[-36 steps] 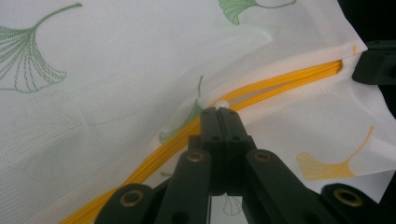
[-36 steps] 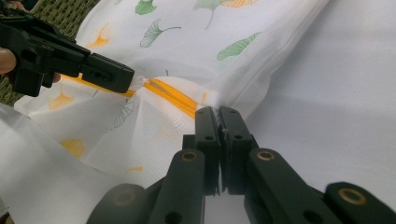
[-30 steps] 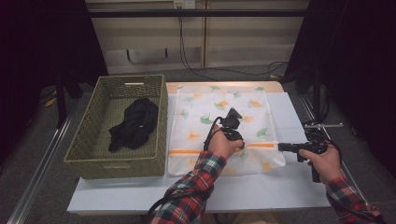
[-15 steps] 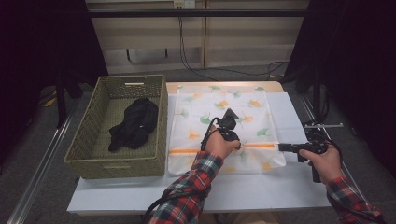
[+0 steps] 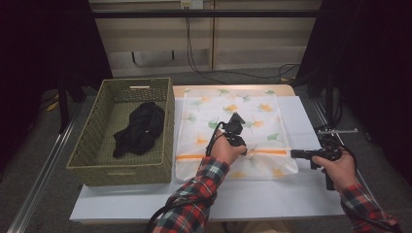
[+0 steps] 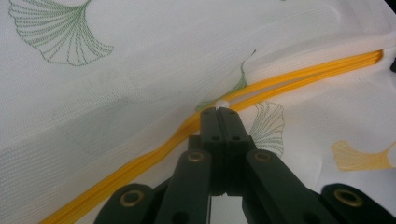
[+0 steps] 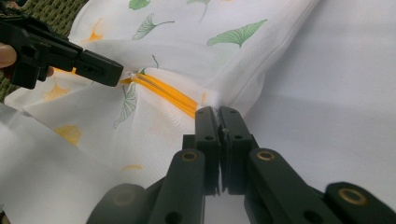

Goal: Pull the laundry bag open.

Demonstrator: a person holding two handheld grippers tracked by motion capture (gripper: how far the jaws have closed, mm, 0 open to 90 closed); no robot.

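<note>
The mesh laundry bag [image 5: 233,131] lies flat on the table [image 5: 272,199], just right of the wicker basket [image 5: 97,150]. We judge it light, limp and stretchy: it will bunch and slide unless pinned, so the only firm holds are the orange zipper [image 6: 140,161] tape, the white pull tab [image 6: 223,102] and the seamed edge.

Our left gripper [image 6: 218,112] is clamped shut with the tab at its tips (probably pinching it, though the contact itself sits behind the jaws). Our right gripper [image 7: 219,114] is closed on the bag's edge at the zipper's end, anchoring it.

Hard to tell: whether the zipper is partly open behind the slider, and whether the bag holds anything. The black garment [image 5: 141,128] in the basket is crumpled, type unclear.
</note>
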